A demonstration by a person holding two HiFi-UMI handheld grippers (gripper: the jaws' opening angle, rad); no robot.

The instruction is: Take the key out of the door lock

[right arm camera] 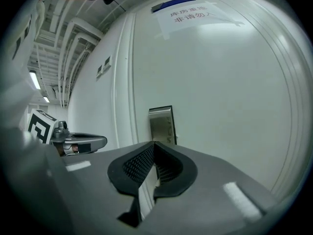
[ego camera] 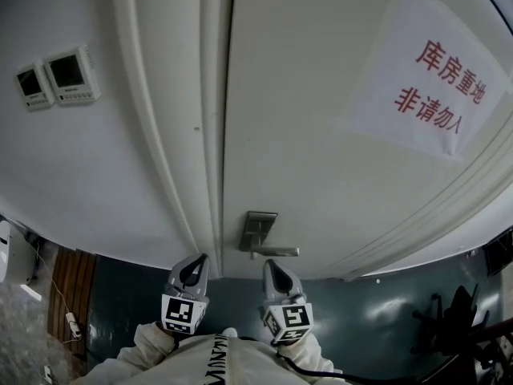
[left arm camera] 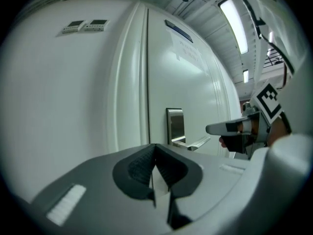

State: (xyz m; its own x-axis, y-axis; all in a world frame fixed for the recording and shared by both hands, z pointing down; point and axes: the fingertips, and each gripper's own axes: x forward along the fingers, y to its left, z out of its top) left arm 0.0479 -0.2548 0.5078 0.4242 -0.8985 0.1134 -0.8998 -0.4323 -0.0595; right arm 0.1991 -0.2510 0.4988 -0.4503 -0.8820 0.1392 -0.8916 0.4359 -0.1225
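A steel lock plate (ego camera: 258,229) with a lever handle (ego camera: 276,252) is set in the white door (ego camera: 321,135). I cannot make out a key in it in any view. My left gripper (ego camera: 198,261) and right gripper (ego camera: 272,265) are held side by side just below the handle, both pointing at the door, both shut and empty. In the left gripper view the shut left gripper (left arm camera: 155,146) faces the lock plate (left arm camera: 175,125) and the handle (left arm camera: 198,143), with the right gripper (left arm camera: 215,129) beside it. The right gripper (right arm camera: 154,143) faces the lock plate (right arm camera: 162,125).
Two small wall control panels (ego camera: 56,77) hang left of the door frame (ego camera: 204,135). A paper notice with red characters (ego camera: 441,79) is stuck on the door at upper right. A dark chair (ego camera: 457,319) stands on the floor to the right.
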